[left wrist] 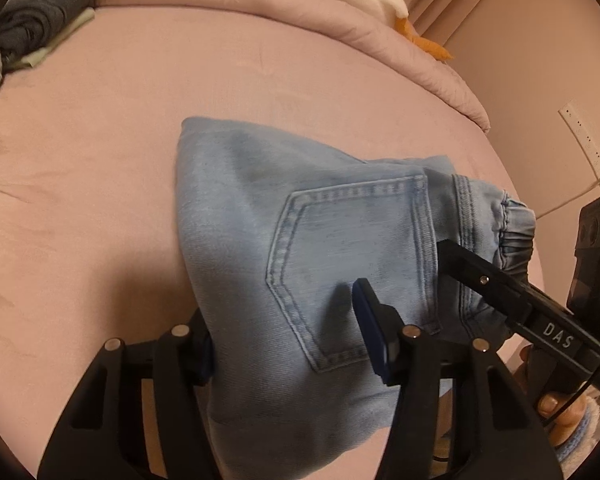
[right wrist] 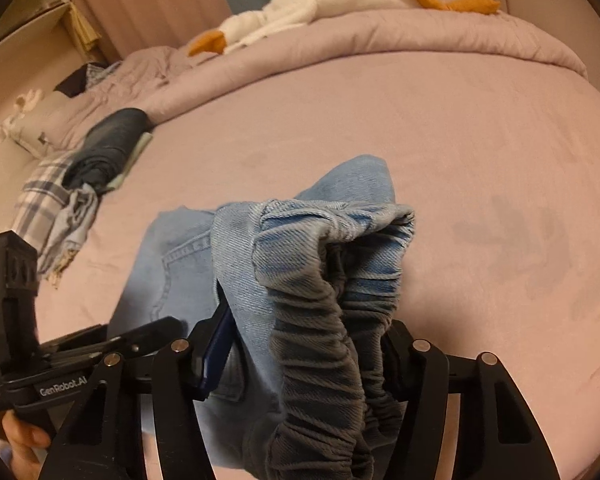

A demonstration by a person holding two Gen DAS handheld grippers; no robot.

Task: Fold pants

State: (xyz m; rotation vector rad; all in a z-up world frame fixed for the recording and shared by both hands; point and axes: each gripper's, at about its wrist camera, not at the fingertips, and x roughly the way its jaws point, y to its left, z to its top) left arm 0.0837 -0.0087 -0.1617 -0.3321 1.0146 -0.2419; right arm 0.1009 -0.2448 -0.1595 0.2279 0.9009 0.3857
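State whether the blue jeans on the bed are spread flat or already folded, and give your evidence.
Folded: the jeans form a short, doubled bundle on the bed, back pocket up; no full-length legs show. The elastic waistband bunches in the right tongs.

Pink bed (left wrist: 100, 160) bears jeans (left wrist: 240, 208), clothes pile (right wrist: 80, 176), duvet (right wrist: 340, 52).

You are looking at a pink bed sheet (right wrist: 440, 120) with a rolled quilt (right wrist: 340, 44) lying along its far edge. A white plush goose (right wrist: 320, 4) is resting on that quilt, and dark folded clothes (right wrist: 108, 148) are sitting beside its left end.
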